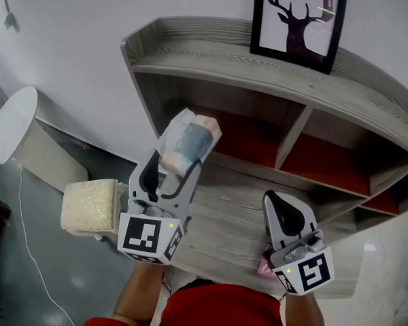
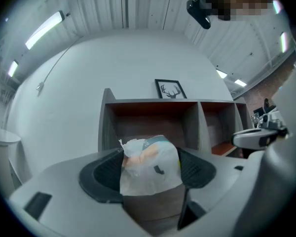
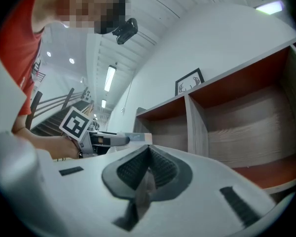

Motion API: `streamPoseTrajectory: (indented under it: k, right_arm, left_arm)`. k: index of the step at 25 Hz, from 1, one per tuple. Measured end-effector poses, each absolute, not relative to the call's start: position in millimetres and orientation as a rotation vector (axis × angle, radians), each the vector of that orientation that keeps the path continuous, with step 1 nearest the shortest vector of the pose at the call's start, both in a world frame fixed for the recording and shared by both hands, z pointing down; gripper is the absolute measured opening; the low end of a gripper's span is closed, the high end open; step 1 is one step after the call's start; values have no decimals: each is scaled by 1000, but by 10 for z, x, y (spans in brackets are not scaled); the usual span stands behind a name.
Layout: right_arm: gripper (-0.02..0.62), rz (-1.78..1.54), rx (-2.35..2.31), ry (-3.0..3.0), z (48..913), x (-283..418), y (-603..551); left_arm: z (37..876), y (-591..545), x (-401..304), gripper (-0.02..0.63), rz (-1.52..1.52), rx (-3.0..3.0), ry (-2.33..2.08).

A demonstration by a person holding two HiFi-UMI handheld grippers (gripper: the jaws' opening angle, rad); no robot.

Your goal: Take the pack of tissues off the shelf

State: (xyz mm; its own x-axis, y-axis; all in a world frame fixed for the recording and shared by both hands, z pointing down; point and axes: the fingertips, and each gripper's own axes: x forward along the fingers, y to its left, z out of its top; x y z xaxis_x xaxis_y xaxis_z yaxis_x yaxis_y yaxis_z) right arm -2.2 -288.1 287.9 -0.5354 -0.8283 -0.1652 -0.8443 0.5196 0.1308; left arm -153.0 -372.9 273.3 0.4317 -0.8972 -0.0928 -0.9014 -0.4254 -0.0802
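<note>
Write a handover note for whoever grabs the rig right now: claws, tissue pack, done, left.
Left claw: shut on the pack of tissues, held up in front of the left compartment of the shelf.
Right claw: shut, empty, over the lower board.
Done: pack gripped and out of the compartment.
Left: carry it clear of the shelf, likely toward you, and set it down.

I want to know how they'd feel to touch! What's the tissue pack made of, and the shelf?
The pack of tissues looks wrapped in thin, glossy plastic film: it creases and catches the light. The shelf looks like wood or wood-look board, matt grey with grain lines on top and red-brown inside the compartments. Real wood or printed board can't be told.
</note>
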Motion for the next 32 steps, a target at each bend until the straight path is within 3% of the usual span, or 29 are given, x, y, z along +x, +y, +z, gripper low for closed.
streamPoseTrajectory:
  k: [14,32]
  right_arm:
    - [5,244,-1357,2674,2921,-122,-2646]
    - [5,271,-1352,2673,2892,-165,-2576]
  left_arm:
    - [2771,-2993,-1500,319,102,-2578,1591]
    - [2708,-2910,-1495,318,123,-2568,1591]
